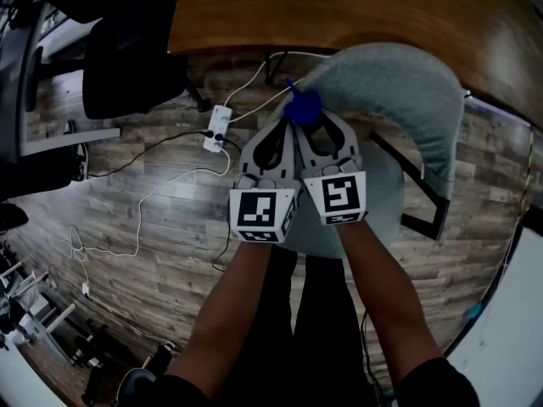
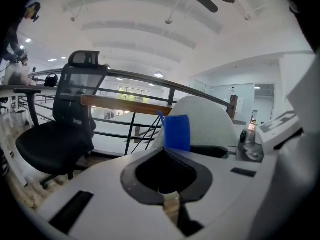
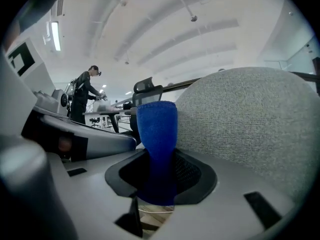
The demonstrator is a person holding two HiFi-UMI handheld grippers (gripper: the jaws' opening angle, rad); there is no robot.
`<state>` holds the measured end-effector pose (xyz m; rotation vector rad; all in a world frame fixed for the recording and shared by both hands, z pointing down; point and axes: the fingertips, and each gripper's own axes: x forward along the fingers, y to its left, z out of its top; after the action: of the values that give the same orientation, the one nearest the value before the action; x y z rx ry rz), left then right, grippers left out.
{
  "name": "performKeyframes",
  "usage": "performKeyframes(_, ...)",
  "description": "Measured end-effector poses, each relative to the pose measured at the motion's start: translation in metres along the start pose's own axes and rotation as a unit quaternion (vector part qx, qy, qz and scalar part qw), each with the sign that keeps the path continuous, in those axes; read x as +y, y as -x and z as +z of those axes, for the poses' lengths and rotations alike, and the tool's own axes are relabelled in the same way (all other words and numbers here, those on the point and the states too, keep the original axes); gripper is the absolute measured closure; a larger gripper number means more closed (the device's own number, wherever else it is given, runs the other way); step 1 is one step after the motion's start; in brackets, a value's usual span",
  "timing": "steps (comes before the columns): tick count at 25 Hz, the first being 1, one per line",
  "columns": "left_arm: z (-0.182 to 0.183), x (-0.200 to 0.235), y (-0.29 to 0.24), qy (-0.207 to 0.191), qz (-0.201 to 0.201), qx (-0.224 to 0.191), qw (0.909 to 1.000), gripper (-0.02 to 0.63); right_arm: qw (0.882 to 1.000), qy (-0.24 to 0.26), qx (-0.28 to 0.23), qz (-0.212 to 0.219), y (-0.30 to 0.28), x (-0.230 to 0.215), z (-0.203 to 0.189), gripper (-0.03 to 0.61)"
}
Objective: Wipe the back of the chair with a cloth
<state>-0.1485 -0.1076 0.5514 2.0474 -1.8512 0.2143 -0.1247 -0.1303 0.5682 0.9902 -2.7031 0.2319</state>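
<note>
The chair's grey fabric back (image 1: 399,83) curves ahead of both grippers, just under the table edge. It fills the right of the right gripper view (image 3: 250,119) and rises pale behind the cloth in the left gripper view (image 2: 210,119). My right gripper (image 1: 312,119) (image 3: 160,151) is shut on a blue cloth (image 1: 301,107) (image 3: 157,134), which sticks up past its tips against the chair back. Pressed alongside it, my left gripper (image 1: 288,121) (image 2: 165,151) has its jaws shut with an empty hollow. The cloth (image 2: 176,132) stands just beyond its tips.
A wooden tabletop (image 1: 339,7) lies above the chair. A black office chair (image 1: 127,66) (image 2: 60,134) stands at the left. A white power strip (image 1: 218,127) with trailing cables lies on the wood floor. A person (image 3: 82,101) stands far off at desks.
</note>
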Motion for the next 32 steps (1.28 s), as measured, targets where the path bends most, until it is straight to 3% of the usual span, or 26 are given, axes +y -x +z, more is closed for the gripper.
performKeyframes(14,-0.017,-0.031,-0.036,-0.025,-0.043,0.03,0.9983,0.611,0.999,-0.016,0.009,-0.05,0.006,-0.055,-0.015,0.443)
performKeyframes(23,-0.028,-0.074,-0.06,-0.07,-0.091,0.053,0.992,0.611,0.995,-0.031,0.015,-0.099,0.024,-0.096,-0.026,0.443)
performKeyframes(32,-0.039,-0.106,-0.075,-0.084,-0.129,0.067,0.9858,0.611,0.989,-0.032,0.023,-0.144,0.052,-0.141,-0.039,0.443)
